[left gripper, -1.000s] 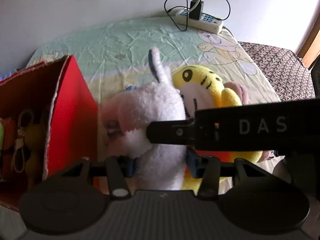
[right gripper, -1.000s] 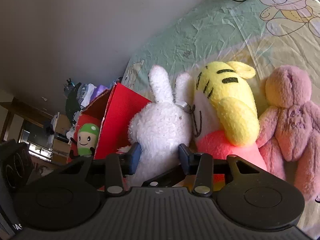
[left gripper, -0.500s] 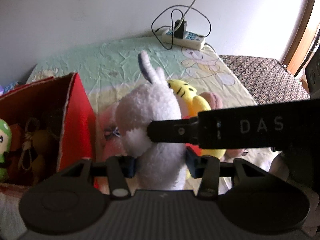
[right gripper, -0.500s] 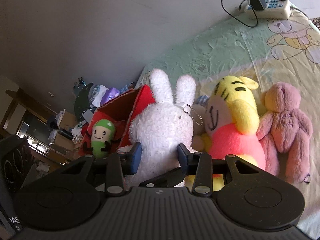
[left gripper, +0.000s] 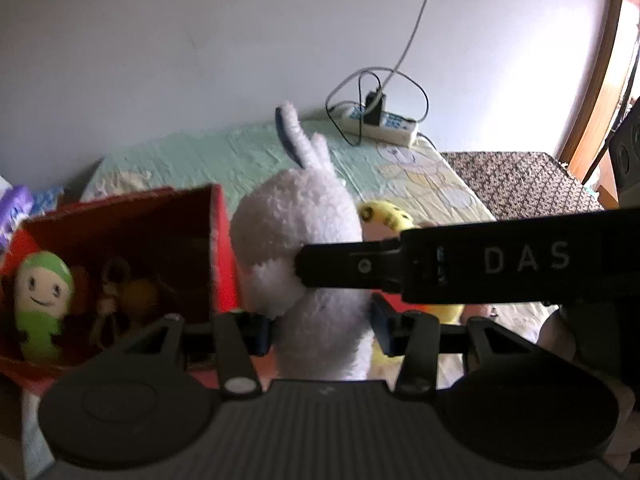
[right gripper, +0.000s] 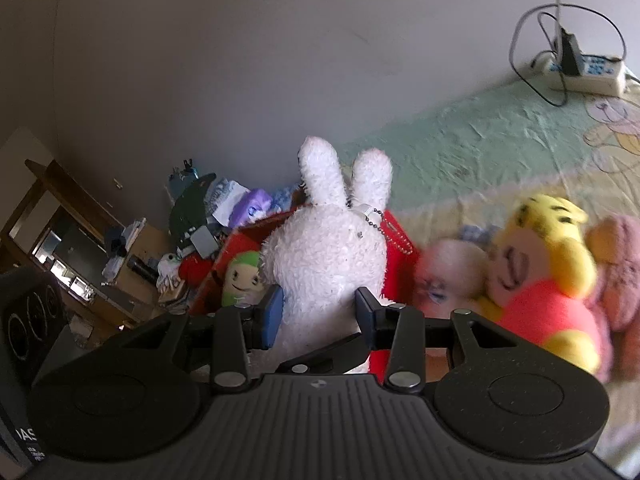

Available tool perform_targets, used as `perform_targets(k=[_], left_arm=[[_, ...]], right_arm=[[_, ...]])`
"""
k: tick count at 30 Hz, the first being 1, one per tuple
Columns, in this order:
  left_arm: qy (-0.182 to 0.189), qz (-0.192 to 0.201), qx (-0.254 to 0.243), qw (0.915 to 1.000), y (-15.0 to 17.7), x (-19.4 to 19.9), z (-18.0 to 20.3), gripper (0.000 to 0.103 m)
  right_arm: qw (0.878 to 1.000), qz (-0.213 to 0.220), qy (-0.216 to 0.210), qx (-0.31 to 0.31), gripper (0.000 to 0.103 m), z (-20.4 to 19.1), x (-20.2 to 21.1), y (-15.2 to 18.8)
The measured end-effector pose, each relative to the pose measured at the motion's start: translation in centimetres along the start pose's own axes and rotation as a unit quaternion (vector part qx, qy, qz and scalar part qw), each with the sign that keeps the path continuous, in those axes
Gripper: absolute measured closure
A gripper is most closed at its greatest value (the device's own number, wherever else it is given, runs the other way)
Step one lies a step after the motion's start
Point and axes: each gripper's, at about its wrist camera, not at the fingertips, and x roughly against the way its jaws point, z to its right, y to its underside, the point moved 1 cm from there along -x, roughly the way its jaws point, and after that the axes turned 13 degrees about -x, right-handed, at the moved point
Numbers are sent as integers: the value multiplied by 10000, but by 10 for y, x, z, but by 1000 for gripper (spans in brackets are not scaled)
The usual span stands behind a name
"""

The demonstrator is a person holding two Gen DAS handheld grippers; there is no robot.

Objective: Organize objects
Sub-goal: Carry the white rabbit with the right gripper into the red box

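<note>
The soft, light white plush rabbit [right gripper: 324,264] is clamped at its compressible body by both the left gripper [left gripper: 320,326] and the right gripper [right gripper: 318,314]; jaws stand partly closed.

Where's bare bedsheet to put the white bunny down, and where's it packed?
Free: green sheet between the power strip and the tiger plush. Crowded: the red box with its green doll, and the plush row around the tiger.

On my right gripper [left gripper: 500,264] I read "DAS" in white; the power strip's [left gripper: 384,122] blue print is perhaps lettering, unreadable.
</note>
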Motion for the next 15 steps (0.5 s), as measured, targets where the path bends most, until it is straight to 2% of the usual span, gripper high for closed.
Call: perform_targets(k=[8, 15], left_arm=[[-88, 282, -20, 9996, 7, 20, -69, 54], [-5, 217, 61, 9997, 22, 8, -125, 54]], right_arm=[[9994, 85, 57, 327, 60, -50, -54, 4], [9990, 29, 309, 332, 61, -61, -100, 13]])
